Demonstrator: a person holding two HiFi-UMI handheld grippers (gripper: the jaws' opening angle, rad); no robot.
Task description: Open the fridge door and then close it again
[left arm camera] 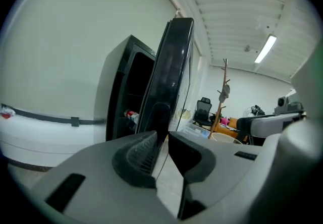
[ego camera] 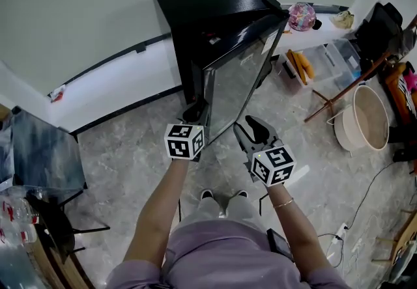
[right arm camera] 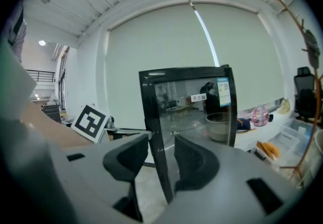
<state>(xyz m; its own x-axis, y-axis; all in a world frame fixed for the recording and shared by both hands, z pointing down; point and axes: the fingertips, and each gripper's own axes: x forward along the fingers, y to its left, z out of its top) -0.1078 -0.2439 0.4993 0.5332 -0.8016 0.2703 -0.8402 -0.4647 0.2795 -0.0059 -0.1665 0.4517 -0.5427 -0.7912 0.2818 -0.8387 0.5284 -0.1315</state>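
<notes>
A: At upper centre of the head view, the fridge (ego camera: 202,8) stands with its door (ego camera: 238,82) partly open. Step?

B: Mid-swing; whether it is opening or closing cannot be judged. The left claw (left arm camera: 161,140) appears clamped on the door's free edge. The right claw (right arm camera: 161,143) is spread and holds nothing. Next move: follow the hinge arc. The interior is mostly hidden.

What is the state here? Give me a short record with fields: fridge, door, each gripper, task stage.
fridge: black fridge on the floor by the wall
door: glass door swung partly open
left gripper: left gripper closed on the door's free edge
right gripper: right gripper has its jaws apart, lined up with that same edge and not clamped on it
task stage: door is open, closing not yet done
</notes>
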